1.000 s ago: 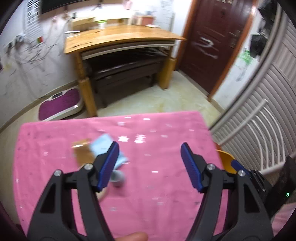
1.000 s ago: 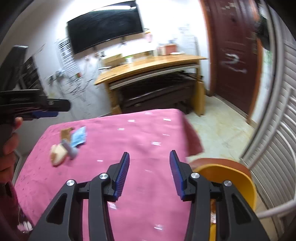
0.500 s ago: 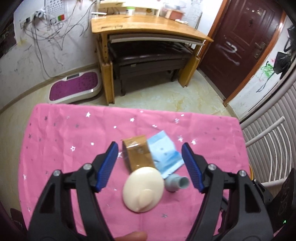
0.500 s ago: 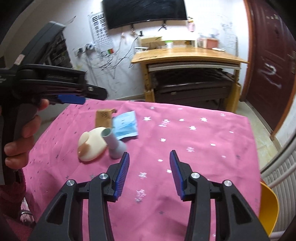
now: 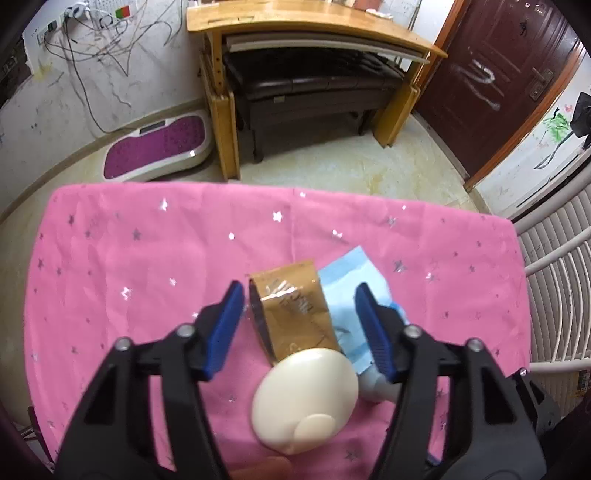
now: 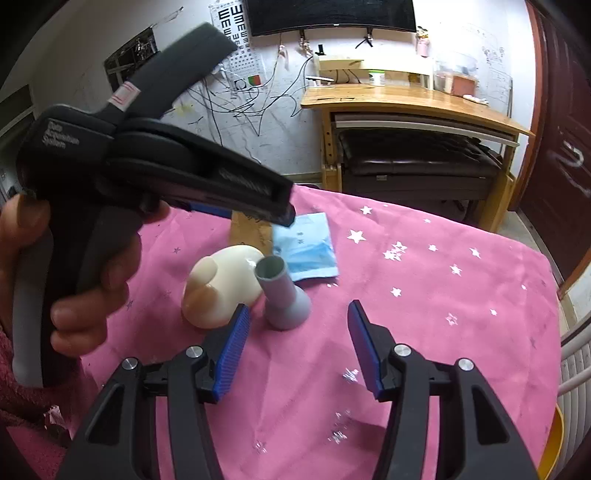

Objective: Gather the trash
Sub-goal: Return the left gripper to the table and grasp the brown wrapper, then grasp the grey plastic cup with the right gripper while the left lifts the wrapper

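On the pink star cloth lie a brown-gold wrapper (image 5: 295,314), a light blue packet (image 5: 351,291), a cream egg-shaped object (image 5: 306,398) and a small grey funnel-shaped tube (image 6: 282,295). My left gripper (image 5: 299,325) is open and hovers over the wrapper, its fingers on either side of the wrapper. My right gripper (image 6: 295,343) is open, just in front of the grey tube. The right wrist view shows the blue packet (image 6: 310,247), the cream object (image 6: 221,288) and the left gripper's body (image 6: 147,173) above the wrapper.
The table with the pink cloth (image 5: 129,266) ends at a white railing (image 5: 554,266) on the right. Beyond it stand a wooden desk (image 5: 314,22), a dark bench (image 5: 314,88), a purple scale (image 5: 159,147) and a brown door (image 5: 498,74). A yellow chair edge (image 6: 554,443) shows at lower right.
My left gripper swung left and tilted down until the wrapper lies between its fingers. My right gripper turned left and moved closer to the grey tube. Both stayed open.
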A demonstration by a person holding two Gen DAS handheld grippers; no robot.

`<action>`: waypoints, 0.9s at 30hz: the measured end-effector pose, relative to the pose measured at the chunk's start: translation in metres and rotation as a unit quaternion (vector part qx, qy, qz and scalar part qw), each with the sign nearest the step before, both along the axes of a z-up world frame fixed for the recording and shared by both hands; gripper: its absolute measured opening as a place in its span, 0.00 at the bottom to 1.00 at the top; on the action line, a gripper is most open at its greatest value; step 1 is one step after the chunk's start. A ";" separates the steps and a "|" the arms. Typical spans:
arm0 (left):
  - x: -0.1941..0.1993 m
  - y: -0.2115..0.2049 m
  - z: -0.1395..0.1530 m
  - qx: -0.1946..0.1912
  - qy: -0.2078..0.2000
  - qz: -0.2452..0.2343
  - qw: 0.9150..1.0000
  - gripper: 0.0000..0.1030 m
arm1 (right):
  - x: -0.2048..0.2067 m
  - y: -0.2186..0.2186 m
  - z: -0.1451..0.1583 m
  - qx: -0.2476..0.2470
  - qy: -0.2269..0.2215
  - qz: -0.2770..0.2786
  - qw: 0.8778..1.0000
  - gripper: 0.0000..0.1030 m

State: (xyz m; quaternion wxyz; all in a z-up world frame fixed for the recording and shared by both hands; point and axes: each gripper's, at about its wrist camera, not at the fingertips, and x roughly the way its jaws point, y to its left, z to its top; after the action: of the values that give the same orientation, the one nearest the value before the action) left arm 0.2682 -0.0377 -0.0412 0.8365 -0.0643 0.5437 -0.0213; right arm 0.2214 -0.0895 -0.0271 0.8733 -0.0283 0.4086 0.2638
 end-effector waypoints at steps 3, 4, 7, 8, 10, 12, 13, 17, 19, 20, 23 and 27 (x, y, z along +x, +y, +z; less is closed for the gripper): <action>0.001 0.002 -0.005 -0.005 0.005 0.001 1.000 0.39 | 0.004 0.005 0.001 0.001 -0.002 0.002 1.000 0.48; 0.001 0.003 -0.006 -0.006 0.004 0.002 1.000 0.36 | 0.006 0.006 0.001 0.003 -0.003 0.002 1.000 0.48; -0.003 0.007 -0.005 -0.002 -0.012 0.004 1.000 0.31 | 0.010 0.009 0.001 0.006 -0.003 0.001 1.000 0.48; -0.004 0.009 -0.003 -0.005 -0.016 0.008 1.000 0.30 | 0.011 0.010 0.001 0.008 -0.004 0.001 1.000 0.48; -0.004 0.016 0.000 -0.017 -0.020 0.016 1.000 0.30 | 0.014 0.013 0.000 0.008 -0.006 0.002 1.000 0.48; -0.005 0.021 0.006 -0.020 -0.027 0.020 0.999 0.30 | 0.018 0.016 -0.001 0.009 -0.004 0.002 1.000 0.48; -0.005 0.024 0.008 -0.020 -0.029 0.021 0.999 0.30 | 0.019 0.017 -0.001 0.009 -0.004 0.001 1.000 0.48; -0.009 0.033 0.022 -0.023 -0.047 0.034 0.998 0.30 | 0.021 0.019 -0.001 0.012 -0.003 -0.001 1.000 0.48; -0.012 0.037 0.029 -0.027 -0.056 0.039 0.997 0.30 | 0.021 0.021 -0.001 0.010 -0.002 -0.002 1.000 0.45; -0.013 0.038 0.032 -0.029 -0.059 0.040 0.997 0.30 | 0.022 0.022 -0.002 0.009 -0.001 -0.003 1.000 0.44; -0.017 0.041 0.042 -0.034 -0.067 0.045 0.996 0.30 | 0.022 0.024 -0.005 -0.001 0.001 -0.004 1.000 0.40; -0.026 0.045 0.052 -0.036 -0.076 0.052 0.995 0.30 | 0.020 0.028 -0.007 -0.010 0.000 -0.006 1.000 0.28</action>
State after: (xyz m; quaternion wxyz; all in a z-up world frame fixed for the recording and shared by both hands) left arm 0.2427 0.0068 0.0107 0.8725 -0.1212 0.4733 -0.0021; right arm 0.2416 -0.0616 -0.0345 0.8746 -0.0351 0.4110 0.2548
